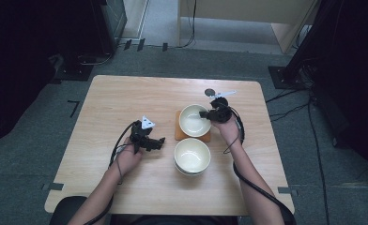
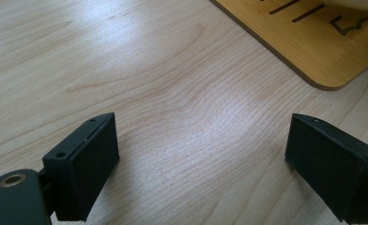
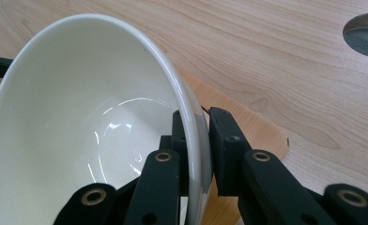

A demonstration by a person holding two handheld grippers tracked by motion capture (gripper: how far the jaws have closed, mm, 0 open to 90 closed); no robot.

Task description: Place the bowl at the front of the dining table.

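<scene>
Bowl pinched by its rim in my right claw, sitting over the wooden coaster near the middle of the table.

It's a glossy off-white bowl, smooth and round, thin wall flaring up to the lip, with light glinting off the inside. One black jaw is inside the rim, the other outside, both pressed tight on the wall. My left claw is just hanging wide open over bare pale wood grain, nothing between its flat matte pads. The coaster is a darker, rounded-corner board with cut-out slots. Closer to me there's a stack of similar bowls just beside the coaster.
</scene>
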